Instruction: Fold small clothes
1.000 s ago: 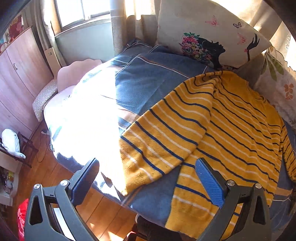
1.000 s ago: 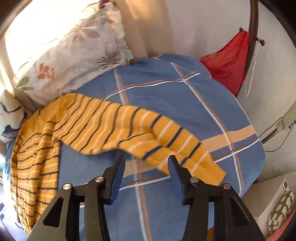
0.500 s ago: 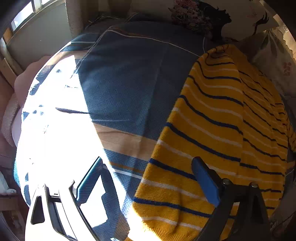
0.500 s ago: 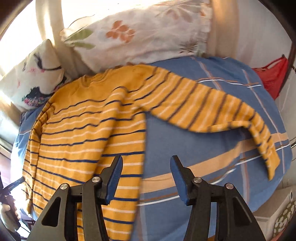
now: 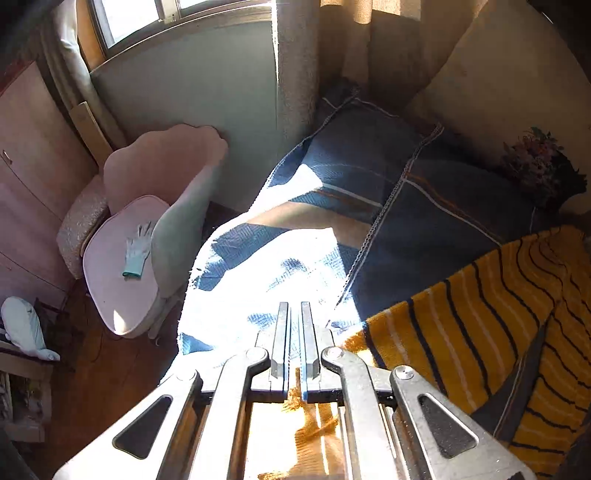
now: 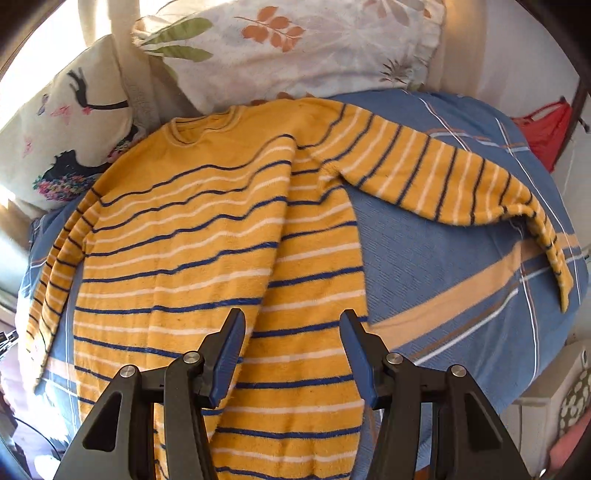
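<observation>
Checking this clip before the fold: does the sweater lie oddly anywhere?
Yes. The striped sweater lies flat except its far sleeve, flung sideways across the blue blanket with the cuff bent downward.

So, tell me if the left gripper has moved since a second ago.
Yes. The left gripper has swung toward the pink chair; its jaws have just been closing, with sweater knit between them.

The left wrist camera sits low over the near left edge of the bed [image 5: 443, 206], looking steeply down and out toward the window [image 5: 155, 18] and pink chair [image 5: 140, 236]. The right wrist camera looks down from above the near edge toward the far pillows [image 6: 295, 48]. Both views share the striped sweater [image 5: 480, 314] [image 6: 207, 229] and the blue bedcover.
</observation>
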A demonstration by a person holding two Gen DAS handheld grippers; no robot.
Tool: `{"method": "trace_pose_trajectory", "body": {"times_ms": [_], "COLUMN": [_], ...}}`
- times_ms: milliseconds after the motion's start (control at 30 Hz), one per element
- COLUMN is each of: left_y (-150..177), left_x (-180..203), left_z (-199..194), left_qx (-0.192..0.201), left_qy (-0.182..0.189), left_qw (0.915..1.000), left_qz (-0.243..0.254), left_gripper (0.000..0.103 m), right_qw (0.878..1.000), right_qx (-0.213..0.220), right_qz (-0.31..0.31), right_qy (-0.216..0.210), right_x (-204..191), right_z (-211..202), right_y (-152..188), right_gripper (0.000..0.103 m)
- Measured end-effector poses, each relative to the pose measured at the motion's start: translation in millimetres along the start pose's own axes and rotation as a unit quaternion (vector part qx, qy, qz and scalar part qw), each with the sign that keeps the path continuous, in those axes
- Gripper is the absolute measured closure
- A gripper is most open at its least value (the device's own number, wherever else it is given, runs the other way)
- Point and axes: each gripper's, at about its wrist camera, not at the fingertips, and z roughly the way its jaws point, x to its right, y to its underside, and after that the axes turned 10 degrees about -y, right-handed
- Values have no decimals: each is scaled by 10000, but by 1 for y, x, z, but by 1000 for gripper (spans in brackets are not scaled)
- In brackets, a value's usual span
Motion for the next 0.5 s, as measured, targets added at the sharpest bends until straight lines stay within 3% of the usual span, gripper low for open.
{"method": "trace_pose_trajectory", "body": {"times_ms": [100, 167, 233, 267, 400, 500], "left_y": [6, 23, 49, 63, 130, 175], "left_x": [-8, 7, 25, 41, 92, 125], "left_z": [-17, -32, -46, -50, -62, -67], "left_qx": [93, 128, 70, -7, -544, -988], "left_qy": [641, 1022, 1384, 1569, 2262, 2636], "left_qw": [9978, 9947, 9899, 9867, 9702, 9565], "left_qz": [-149, 69, 314, 415, 681, 770], "left_gripper": [98, 90, 71, 68, 67, 67], "right_qw": [9996, 9993, 9989, 9987, 9972, 9929], "right_qx": [-53, -81, -113, -167, -491, -799], "right_qz": [259, 367, 441, 480, 494, 438], "right_qy": [55, 90, 104, 45, -276, -764], "right_x": [17, 29, 40, 47, 69, 83], "right_z": [-2, -5, -7, -7, -2, 1], "right_y": [4, 9, 13, 16, 30, 41], "right_gripper": [45, 45, 44, 42, 42, 42]}}
